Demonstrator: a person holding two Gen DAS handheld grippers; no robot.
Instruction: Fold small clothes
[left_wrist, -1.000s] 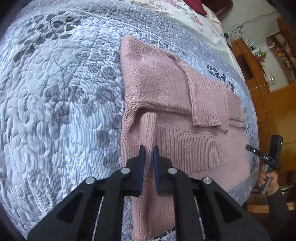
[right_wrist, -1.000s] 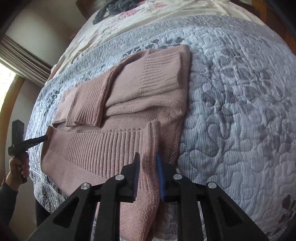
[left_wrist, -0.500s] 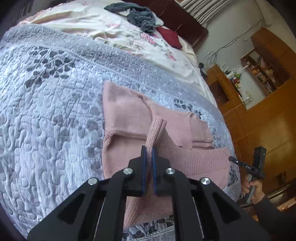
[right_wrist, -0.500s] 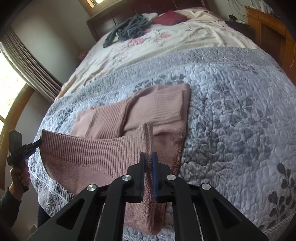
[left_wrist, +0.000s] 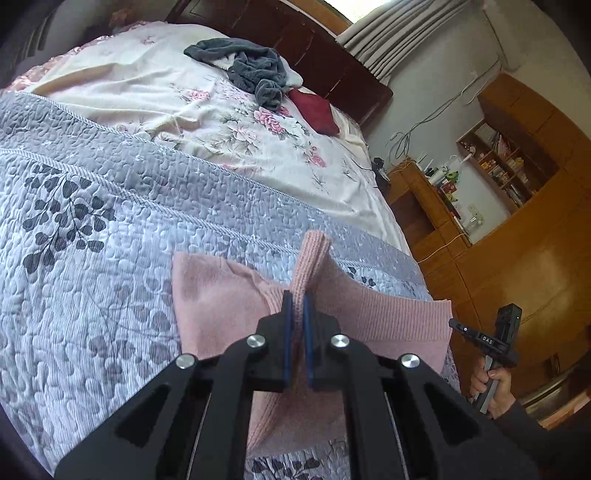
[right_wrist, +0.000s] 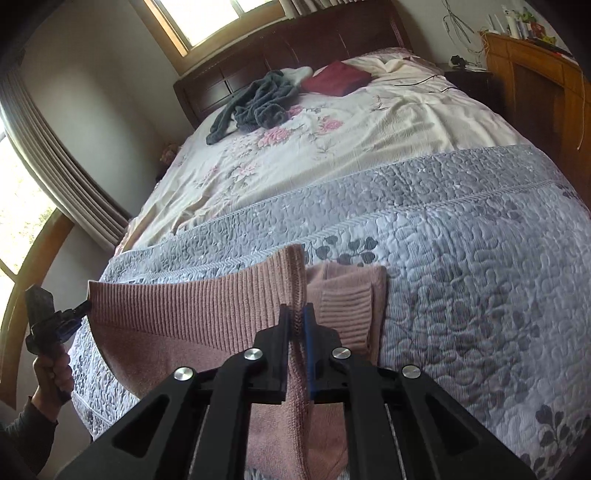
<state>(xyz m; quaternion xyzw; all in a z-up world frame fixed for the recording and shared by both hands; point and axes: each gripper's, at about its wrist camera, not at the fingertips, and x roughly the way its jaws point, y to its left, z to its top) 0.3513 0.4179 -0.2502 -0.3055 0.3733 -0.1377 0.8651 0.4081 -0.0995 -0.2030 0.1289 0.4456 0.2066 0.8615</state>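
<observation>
Left gripper (left_wrist: 297, 306): matte black frame with angular cut-out arms, four round silver screw heads across the linkage, flat fingers (left_wrist: 286, 314) faced with blue pads. Right gripper (right_wrist: 296, 317): same black build, four silver screws, blue-lined fingers (right_wrist: 308, 325); seen from the left wrist camera, a black block-shaped head with a small white dot and white lettering on its side bar, and a grey handle. Hands (right_wrist: 51, 373) bare, each wrist in a dark grey long sleeve (left_wrist: 532, 421).

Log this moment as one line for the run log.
left claw: shut on sweater hem | right claw: shut on sweater hem | pink sweater: hem raised above grey quilt
</observation>
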